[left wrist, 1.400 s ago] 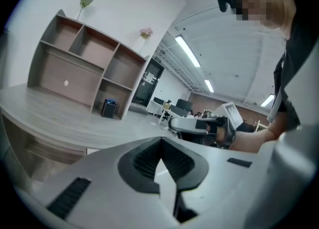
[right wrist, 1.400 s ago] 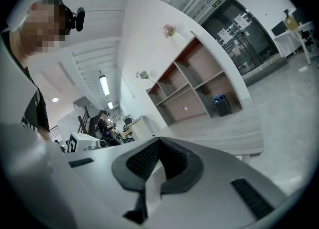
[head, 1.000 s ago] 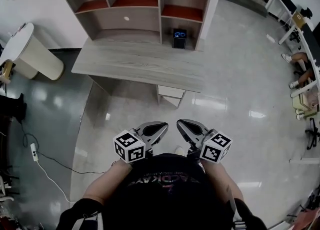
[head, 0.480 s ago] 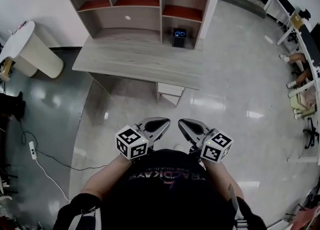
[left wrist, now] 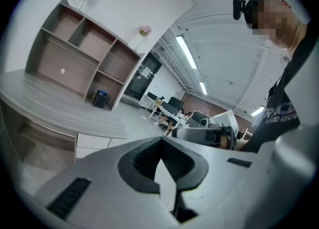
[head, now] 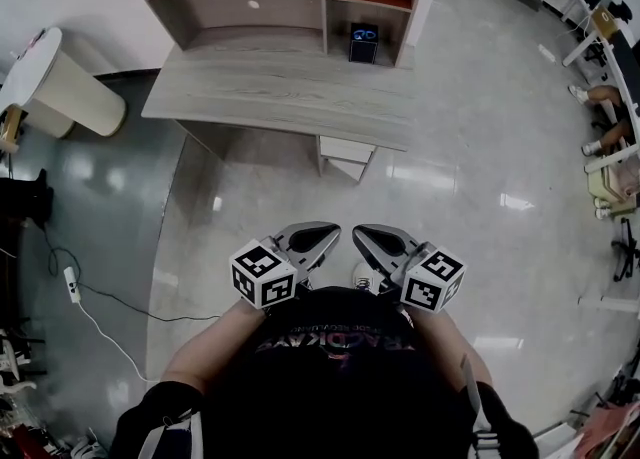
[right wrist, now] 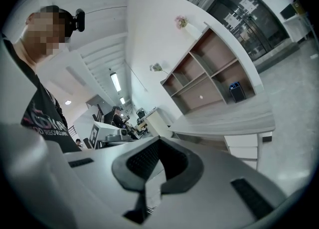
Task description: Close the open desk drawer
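Note:
A grey wooden desk (head: pixel 280 97) with a shelf unit on top stands ahead of me. Its white drawer (head: pixel 347 152) sticks out open under the right end of the desktop; the same drawer (left wrist: pixel 92 142) shows in the left gripper view and again as the drawer (right wrist: pixel 241 145) in the right gripper view. My left gripper (head: pixel 322 237) and right gripper (head: pixel 366 237) are held side by side close to my body, well short of the desk. Both are shut with nothing between the jaws. The left gripper (left wrist: pixel 160 155) and right gripper (right wrist: pixel 158 160) point roughly level toward the desk.
A small black speaker (head: pixel 363 44) sits in the lower right shelf bay. A round white table (head: pixel 50 82) stands at the left, a cable with a power strip (head: pixel 71 285) lies on the floor. More desks and a seated person's legs (head: pixel 605 97) are at the far right.
The desk sits slightly nearer and higher in the head view, and both grippers have shifted a little toward it. The jaws stay shut.

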Demonstrator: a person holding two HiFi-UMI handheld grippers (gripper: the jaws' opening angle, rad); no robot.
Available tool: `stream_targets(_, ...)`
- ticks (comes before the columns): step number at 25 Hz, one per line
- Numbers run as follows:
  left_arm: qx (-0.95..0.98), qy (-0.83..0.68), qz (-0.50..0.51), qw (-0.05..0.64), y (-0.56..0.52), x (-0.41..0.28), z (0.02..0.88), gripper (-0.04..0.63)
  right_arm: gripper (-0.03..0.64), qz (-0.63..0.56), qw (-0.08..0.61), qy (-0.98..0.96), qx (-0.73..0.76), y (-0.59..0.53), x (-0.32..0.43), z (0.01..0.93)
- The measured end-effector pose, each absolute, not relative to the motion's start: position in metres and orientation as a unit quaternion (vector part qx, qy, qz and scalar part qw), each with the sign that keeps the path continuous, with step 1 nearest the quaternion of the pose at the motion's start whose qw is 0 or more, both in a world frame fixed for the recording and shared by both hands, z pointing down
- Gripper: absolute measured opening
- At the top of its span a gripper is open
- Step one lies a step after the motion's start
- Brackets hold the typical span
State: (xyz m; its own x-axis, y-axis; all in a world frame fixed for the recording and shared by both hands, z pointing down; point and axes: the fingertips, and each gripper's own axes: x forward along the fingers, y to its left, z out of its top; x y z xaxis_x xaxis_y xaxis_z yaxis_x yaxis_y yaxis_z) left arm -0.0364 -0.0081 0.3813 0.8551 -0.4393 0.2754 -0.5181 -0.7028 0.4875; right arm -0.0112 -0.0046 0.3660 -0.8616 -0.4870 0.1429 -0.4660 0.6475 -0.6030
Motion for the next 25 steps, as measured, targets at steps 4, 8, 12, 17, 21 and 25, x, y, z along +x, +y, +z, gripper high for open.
stream_targets(4, 0.921, -0.261, 0.070, 0.282, -0.0071, -0.0347, 0.3821, 0.011, 0.017, -0.327, 0.020, 0.907, -0.264, -0.0037, -0.0086, 0.3662)
stream_targets(8, 0.923, -0.258, 0.073, 0.276, -0.0061, -0.0309, 0.3820, 0.011, 0.017, -0.335, 0.026, 0.903, -0.269, -0.0044, -0.0040, 0.3684)
stream_targets(12, 0.925, -0.257, 0.073, 0.270, -0.0042, -0.0277, 0.3818, 0.011, 0.017, -0.332, 0.022, 0.904, -0.267, -0.0012, -0.0038, 0.3687)
stream_targets(17, 0.924, -0.258, 0.068, 0.272, -0.0021, -0.0290, 0.3817, 0.011, 0.017, -0.327, 0.020, 0.906, -0.267, 0.0015, -0.0038, 0.3682)
stream_targets(21, 0.923, -0.261, 0.064, 0.275, -0.0012, -0.0292, 0.3817, 0.011, 0.017, -0.326, 0.021, 0.907, -0.266, 0.0030, -0.0029, 0.3678)
stream_targets(25, 0.924, -0.261, 0.065, 0.273, -0.0005, -0.0288, 0.3809, 0.011, 0.017, -0.324, 0.020, 0.908, -0.265, 0.0036, -0.0033, 0.3674)
